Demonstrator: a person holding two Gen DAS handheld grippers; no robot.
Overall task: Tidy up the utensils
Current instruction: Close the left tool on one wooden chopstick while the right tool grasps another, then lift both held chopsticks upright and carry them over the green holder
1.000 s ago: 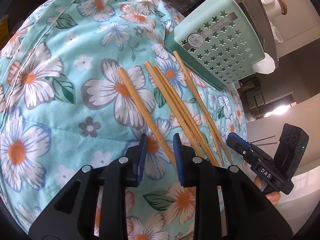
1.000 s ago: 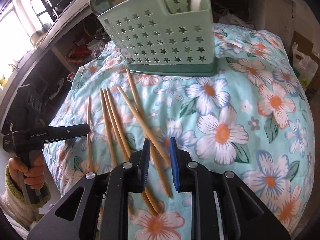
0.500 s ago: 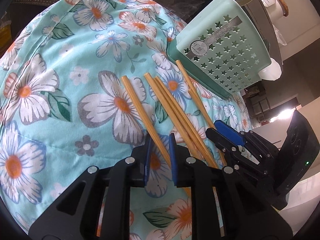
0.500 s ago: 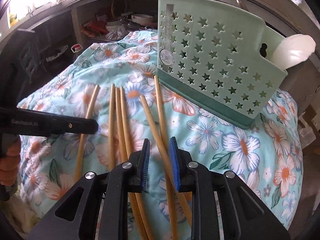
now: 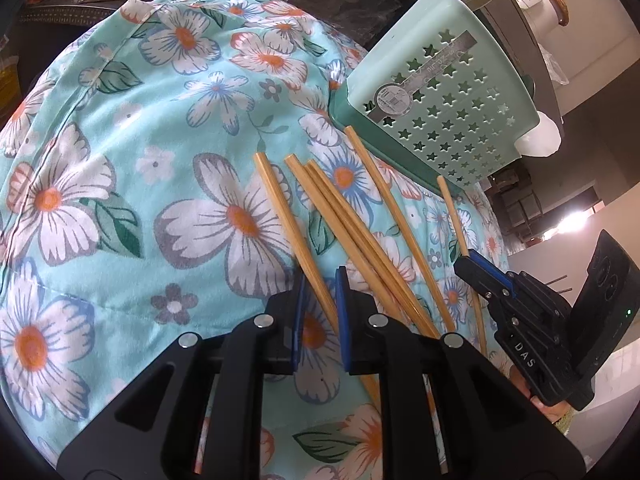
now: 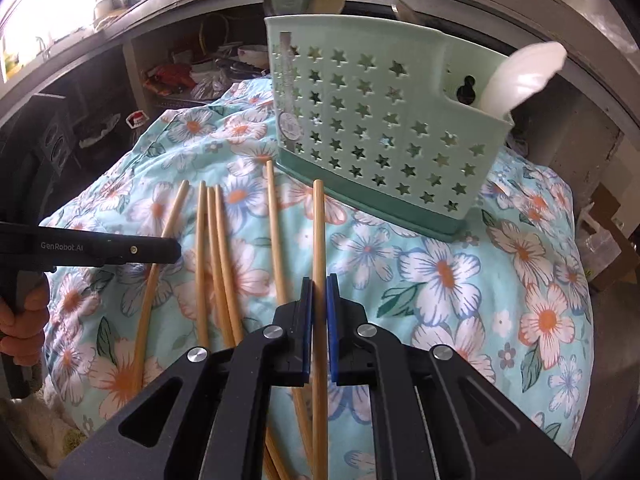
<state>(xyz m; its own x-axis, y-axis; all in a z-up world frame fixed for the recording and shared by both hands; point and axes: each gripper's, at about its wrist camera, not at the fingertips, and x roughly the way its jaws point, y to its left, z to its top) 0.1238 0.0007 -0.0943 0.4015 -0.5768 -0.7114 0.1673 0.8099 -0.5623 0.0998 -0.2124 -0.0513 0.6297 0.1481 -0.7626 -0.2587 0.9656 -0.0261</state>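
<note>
My right tongs (image 6: 319,292) pinch one chopstick (image 6: 318,232) on the flowery cloth (image 6: 440,280); my left tongs (image 5: 320,286) sit part open around another chopstick (image 5: 286,216). Messy shelves (image 6: 192,72) stand far behind.

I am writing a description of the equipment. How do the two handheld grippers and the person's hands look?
Both grippers are matte black plastic with blue pads on the inner faces of the fingers and round silver pivot screws. The left gripper bears white "GenRobot.AI" lettering; the right gripper shows "DAS" and a small green light. The left hand is bare skin; a light green cuff shows below the right hand. No cables are visible.
</note>
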